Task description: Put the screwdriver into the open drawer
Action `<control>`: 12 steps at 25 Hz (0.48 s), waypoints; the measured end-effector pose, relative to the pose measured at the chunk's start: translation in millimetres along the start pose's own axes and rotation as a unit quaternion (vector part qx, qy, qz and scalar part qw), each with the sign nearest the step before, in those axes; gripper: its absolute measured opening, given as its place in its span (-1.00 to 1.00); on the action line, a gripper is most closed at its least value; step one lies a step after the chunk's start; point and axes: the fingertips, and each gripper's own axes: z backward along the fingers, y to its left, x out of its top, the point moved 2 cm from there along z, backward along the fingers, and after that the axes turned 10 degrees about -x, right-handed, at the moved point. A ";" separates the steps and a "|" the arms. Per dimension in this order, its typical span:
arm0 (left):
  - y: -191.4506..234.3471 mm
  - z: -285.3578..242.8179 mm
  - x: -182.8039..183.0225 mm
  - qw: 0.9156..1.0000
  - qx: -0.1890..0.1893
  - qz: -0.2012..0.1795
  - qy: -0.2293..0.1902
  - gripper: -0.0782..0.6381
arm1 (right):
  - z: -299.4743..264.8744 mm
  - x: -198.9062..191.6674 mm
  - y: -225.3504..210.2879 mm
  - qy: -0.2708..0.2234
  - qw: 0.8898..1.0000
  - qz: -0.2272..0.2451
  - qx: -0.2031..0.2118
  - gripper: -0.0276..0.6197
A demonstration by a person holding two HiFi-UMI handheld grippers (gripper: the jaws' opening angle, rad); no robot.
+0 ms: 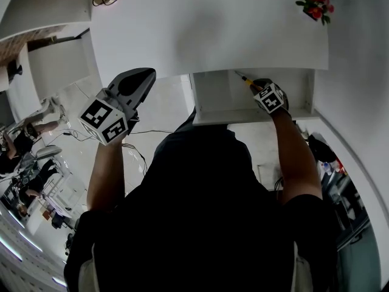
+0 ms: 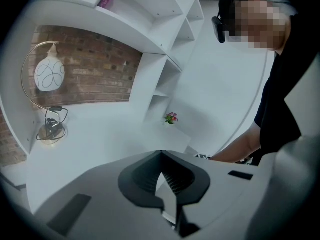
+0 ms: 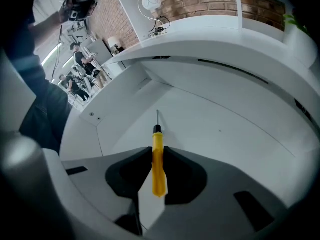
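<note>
Head view: 2 grey grippers. At 1 o'clock the right gripper (image 1: 252, 84) holds 1 yellow-handled screwdriver (image 1: 243, 78) over the open white drawer (image 1: 222, 105); the left gripper (image 1: 138, 78) sits at 10 o'clock, well apart.

Left gripper view: the left gripper (image 2: 160, 152) has its jaws together, empty.

Right gripper view: the right gripper (image 3: 157, 151) has its jaws clamped on the screwdriver (image 3: 158, 166), tip toward 12 o'clock, inside the drawer (image 3: 215, 121).

A small bunch of red flowers (image 1: 316, 6) stands at the far right corner of the white table (image 1: 213, 29). At the table's far left edge sits a lamp (image 2: 49, 74) with a white globe on a curved gold arm, its cable (image 2: 58, 112) looped beside the base. A brick wall (image 2: 95, 76) runs behind the lamp with white shelves (image 2: 167, 81) beside it, and well off to the left are people (image 3: 79, 84) among equipment, too small to make out.
</note>
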 end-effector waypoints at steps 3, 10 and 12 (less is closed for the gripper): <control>1.5 -2.3 -4.6 1.000 -0.002 0.006 0.005 -0.74 | -5.7 -0.4 -0.1 0.001 1.000 -0.002 0.003 -0.68; 3.0 -5.2 -12.3 1.000 -0.003 0.011 0.007 -0.74 | -15.5 5.0 3.0 -0.006 1.000 0.006 0.003 -0.68; 1.3 -4.8 -15.6 1.000 -0.007 0.013 0.005 -0.74 | -15.7 4.5 4.3 -0.004 1.000 0.008 0.003 -0.68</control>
